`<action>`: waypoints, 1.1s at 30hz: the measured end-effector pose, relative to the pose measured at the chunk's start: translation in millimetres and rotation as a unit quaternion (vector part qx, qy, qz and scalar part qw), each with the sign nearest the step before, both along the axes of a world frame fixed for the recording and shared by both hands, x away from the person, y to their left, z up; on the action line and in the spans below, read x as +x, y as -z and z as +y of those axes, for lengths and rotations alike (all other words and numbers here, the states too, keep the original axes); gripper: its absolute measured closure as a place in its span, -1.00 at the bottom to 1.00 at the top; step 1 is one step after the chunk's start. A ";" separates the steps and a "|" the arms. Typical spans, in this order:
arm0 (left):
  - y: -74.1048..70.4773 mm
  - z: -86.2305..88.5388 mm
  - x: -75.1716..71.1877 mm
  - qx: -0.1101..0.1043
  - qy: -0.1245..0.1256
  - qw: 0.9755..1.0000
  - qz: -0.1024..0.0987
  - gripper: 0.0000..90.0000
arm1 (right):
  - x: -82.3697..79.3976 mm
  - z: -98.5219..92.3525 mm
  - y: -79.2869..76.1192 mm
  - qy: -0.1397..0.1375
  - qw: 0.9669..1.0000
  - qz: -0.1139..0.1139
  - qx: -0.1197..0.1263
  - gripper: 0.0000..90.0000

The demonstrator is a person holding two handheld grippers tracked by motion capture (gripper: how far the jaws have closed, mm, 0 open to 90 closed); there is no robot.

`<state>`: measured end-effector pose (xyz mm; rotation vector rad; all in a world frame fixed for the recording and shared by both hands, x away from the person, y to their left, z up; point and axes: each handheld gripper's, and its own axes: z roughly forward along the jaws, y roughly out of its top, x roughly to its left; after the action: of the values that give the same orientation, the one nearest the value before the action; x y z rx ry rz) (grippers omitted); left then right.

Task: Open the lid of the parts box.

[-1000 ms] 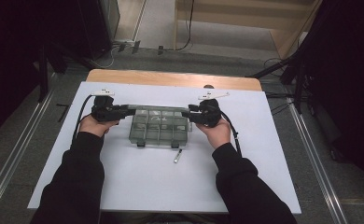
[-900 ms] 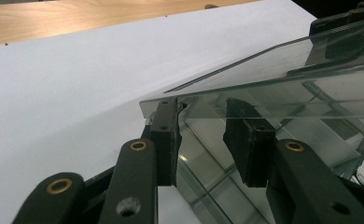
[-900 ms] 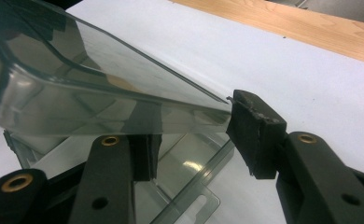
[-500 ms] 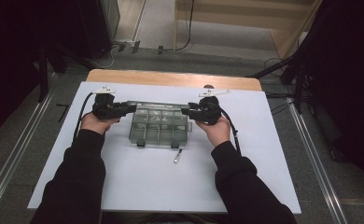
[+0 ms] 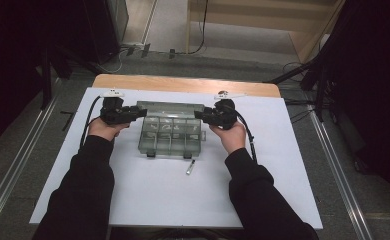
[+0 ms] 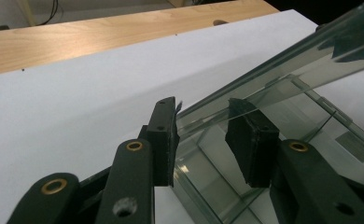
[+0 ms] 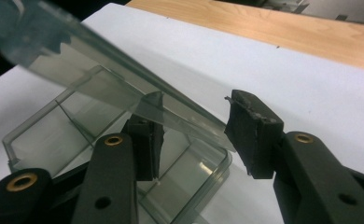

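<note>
A clear plastic compartment box (image 5: 170,137) lies on the white sheet between my hands. Its lid (image 5: 170,109) is tilted up toward the far side. My left gripper (image 5: 142,112) points at the lid's left end, and my right gripper (image 5: 198,115) at its right end. In the left gripper view the lid (image 6: 311,56) slants between the jaws of the left gripper (image 6: 208,135), its corner at one pad's tip, with a wide gap to the other pad. In the right gripper view the lid (image 7: 77,51) passes between the jaws of the right gripper (image 7: 199,135) in the same way, unpinched.
A small metal piece (image 5: 189,167) lies on the white sheet (image 5: 283,165) just in front of the box. A strip of bare wooden tabletop (image 5: 183,84) runs along the far edge. Dark stands and cables surround the table.
The lid has swung up from nearly flat toward the far side. Both hands have edged slightly away from me with it.
</note>
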<state>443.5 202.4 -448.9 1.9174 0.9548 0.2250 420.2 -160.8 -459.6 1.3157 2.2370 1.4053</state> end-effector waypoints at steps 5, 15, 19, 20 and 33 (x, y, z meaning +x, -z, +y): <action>2.8 -0.8 4.1 -0.002 -0.005 1.000 -0.002 0.39 | 2.3 1.8 -1.1 0.007 1.000 -0.001 -0.004 0.28; 6.5 -0.5 9.3 -0.008 -0.011 1.000 -0.007 0.39 | 8.7 4.7 3.5 0.020 1.000 0.000 0.006 0.30; 8.2 -0.5 10.6 -0.013 -0.016 1.000 -0.006 0.39 | 11.8 7.2 4.5 0.025 1.000 -0.003 0.000 0.30; 8.6 -1.1 10.6 -0.011 -0.015 1.000 -0.007 0.39 | 12.3 7.5 4.8 0.026 1.000 -0.004 0.000 0.31; 14.0 -6.4 12.3 -0.007 -0.027 1.000 -0.011 0.39 | 17.8 8.0 10.2 0.043 0.999 -0.008 0.007 0.40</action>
<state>455.8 196.0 -462.8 1.8736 0.9906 0.2692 438.0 -152.8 -469.7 1.3825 2.1372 1.3977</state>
